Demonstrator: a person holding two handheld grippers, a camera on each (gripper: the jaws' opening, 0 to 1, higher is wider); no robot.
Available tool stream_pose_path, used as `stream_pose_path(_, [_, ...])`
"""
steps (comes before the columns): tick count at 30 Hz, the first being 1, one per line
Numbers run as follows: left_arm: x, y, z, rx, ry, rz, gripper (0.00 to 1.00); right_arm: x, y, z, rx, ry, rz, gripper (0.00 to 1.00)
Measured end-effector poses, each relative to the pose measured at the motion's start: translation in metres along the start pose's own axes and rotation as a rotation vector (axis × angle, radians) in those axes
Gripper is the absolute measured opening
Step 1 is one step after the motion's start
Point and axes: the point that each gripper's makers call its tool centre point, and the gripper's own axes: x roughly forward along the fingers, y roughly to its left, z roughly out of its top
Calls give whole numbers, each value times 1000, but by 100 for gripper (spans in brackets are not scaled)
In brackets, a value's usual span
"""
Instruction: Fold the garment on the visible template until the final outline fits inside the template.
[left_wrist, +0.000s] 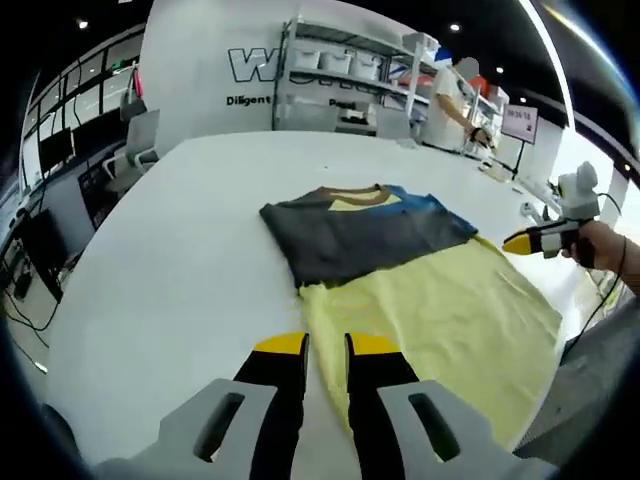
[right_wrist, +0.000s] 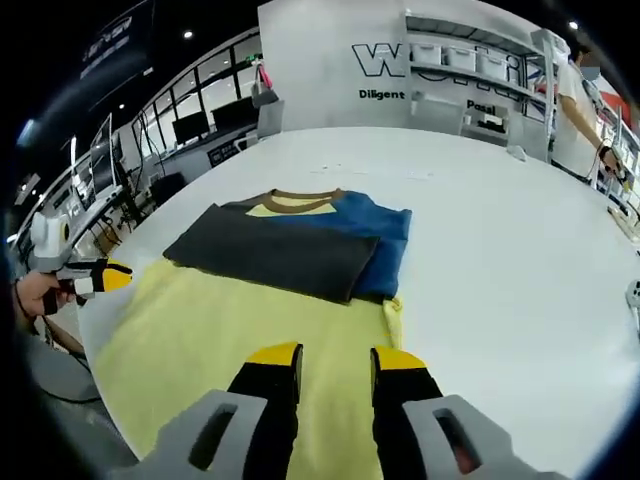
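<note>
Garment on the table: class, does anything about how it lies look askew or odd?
Nothing is spilled or damaged. The garment is only partly folded: its dark and blue sleeves are turned in, while the yellow body lies spread on the white table.

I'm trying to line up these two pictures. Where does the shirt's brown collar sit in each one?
Left gripper view: brown collar upper centre, at the shirt's far edge.
Right gripper view: brown collar centre-left, above the dark grey folded panel.
Shared landmark: the white wall lettering, behind the table in both.
</note>
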Motion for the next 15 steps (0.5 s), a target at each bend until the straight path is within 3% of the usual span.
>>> stream_pose_path(5, [-6, -4, -4, -9, 10, -31, 8, -6, -1, -10, -4, 28, -5, 23])
stream_pose_path(9, [-13, -7, -6, 7, 10, -24, 15, -13, -1, -18, -3, 51, -3, 23])
stream_pose_path(15, [-22, -15, -20, 22, 58, -63, 12, -24, 2, -29, 10, 83, 2, 23])
